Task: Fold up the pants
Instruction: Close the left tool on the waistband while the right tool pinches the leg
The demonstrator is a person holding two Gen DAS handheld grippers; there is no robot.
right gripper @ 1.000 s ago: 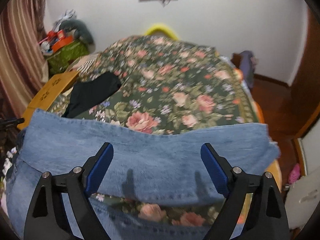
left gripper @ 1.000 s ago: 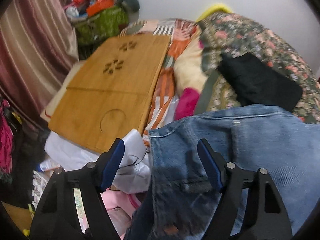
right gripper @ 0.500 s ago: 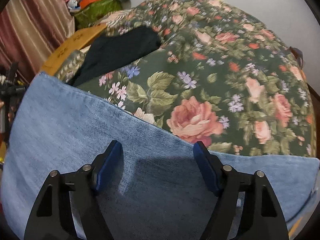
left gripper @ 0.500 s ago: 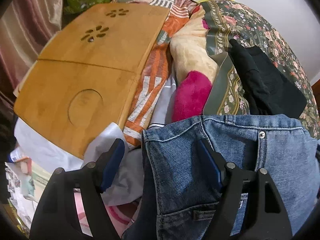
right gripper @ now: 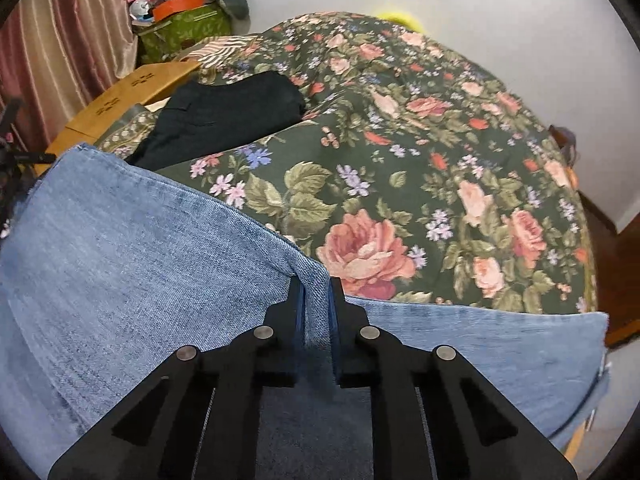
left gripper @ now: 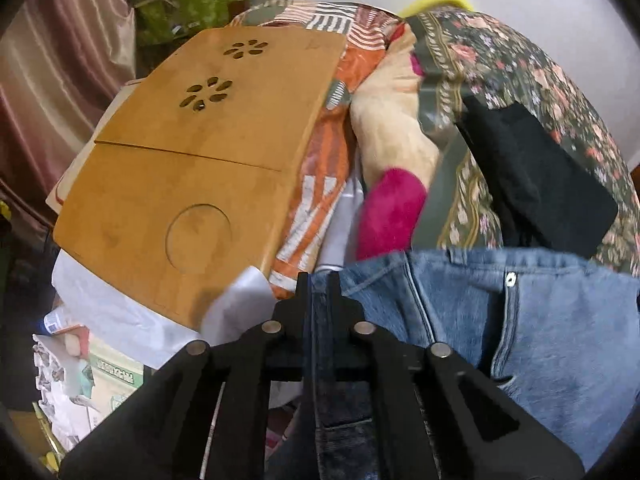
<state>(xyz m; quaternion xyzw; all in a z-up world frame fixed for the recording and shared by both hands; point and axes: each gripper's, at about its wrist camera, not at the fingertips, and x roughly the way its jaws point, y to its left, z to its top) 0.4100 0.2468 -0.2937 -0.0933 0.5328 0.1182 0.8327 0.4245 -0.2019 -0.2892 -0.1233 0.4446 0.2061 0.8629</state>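
Blue denim pants (left gripper: 540,320) lie across the near edge of a bed with a dark floral cover (right gripper: 420,160). In the left wrist view my left gripper (left gripper: 319,280) is shut on the waistband corner of the pants, left of the metal button. In the right wrist view the pants (right gripper: 140,264) spread to the left and right, and my right gripper (right gripper: 316,288) is shut on a pinched fold at their far edge.
A folded black garment (right gripper: 228,112) lies on the bed beyond the pants, also in the left wrist view (left gripper: 532,176). A wooden lap tray (left gripper: 192,168) rests at the left on striped bedding. A pink and cream cushion (left gripper: 392,184) lies between. Clutter, curtain at far left.
Both grippers were open over the denim and have closed on it: the left on the waistband corner, the right on the far edge fold.
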